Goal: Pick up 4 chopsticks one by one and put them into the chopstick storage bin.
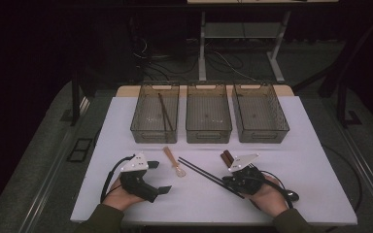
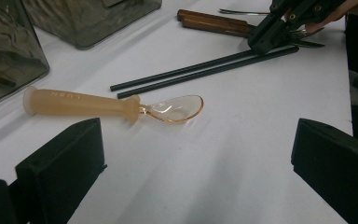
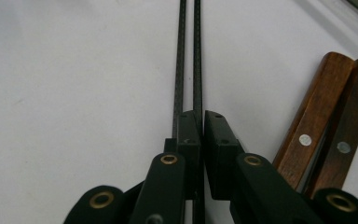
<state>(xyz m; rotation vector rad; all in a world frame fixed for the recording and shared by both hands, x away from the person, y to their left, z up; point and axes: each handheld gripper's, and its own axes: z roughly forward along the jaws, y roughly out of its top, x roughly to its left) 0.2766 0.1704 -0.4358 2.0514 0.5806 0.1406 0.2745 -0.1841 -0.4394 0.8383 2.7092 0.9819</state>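
- Right gripper [image 3: 196, 126]: jaws clenched on one of the two black chopsticks [image 3: 197, 56]. In the right gripper view the right-hand stick runs into the narrow gap between the jaws; the left-hand stick passes just beside the left jaw, and whether that one is also pinched I cannot tell.
- Both sticks are cut off at the top edge of that view; their near ends are hidden under the jaws.
- High view: the chopsticks [image 1: 201, 171] lie slantwise on the white table [image 1: 311, 189], mid-front, with their lower ends at the right gripper [image 1: 233, 182].
- Left gripper [image 2: 198, 172]: jaws wide apart, gripping nothing. It rests low over the table at front left [image 1: 161, 177].
- Between the left jaws, farther off, lies a translucent orange spoon [image 2: 112, 105], bowl near the chopstick tips but apart from them.
- Two wooden handles [image 3: 331, 121] lie side by side just right of the right gripper; their far ends are cut off, and the blades are hidden.
- Three clear bins [image 1: 209, 114] stand in a row at the back; the left one holds thin sticks, hard to make out.
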